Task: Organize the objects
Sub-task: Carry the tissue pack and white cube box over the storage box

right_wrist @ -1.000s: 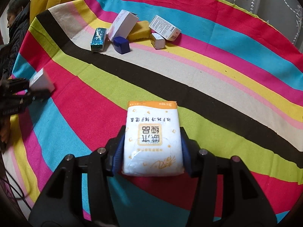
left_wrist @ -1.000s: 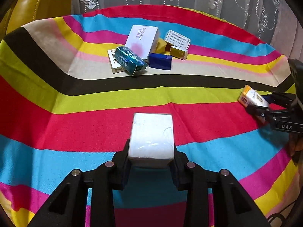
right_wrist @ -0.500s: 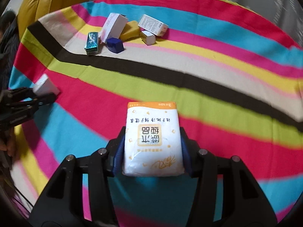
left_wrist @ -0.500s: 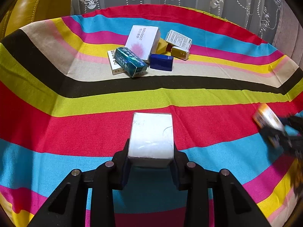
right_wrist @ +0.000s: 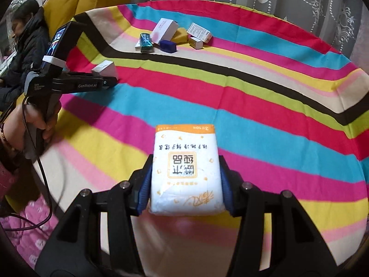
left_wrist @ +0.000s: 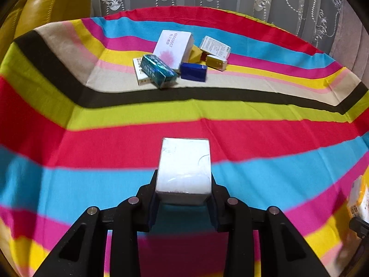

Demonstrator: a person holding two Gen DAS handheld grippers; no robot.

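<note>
Striped cloth [left_wrist: 138, 120]; box [left_wrist: 184, 168] between left claw [left_wrist: 184, 198] fingers.

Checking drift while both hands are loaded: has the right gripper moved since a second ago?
Yes. In the left wrist view the right gripper and its tissue pack dropped from beside the red stripe to the lower right edge.

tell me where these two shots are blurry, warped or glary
Left wrist view: fisheye bends the striped cloth into arcs, the near stripe edges smear, the tissue pack at the right rim is blurred, and a soft sheen sits on the white box. Right wrist view: sharper overall, same barrel warp, dark corners, and a hard shadow under the left gripper.
</note>
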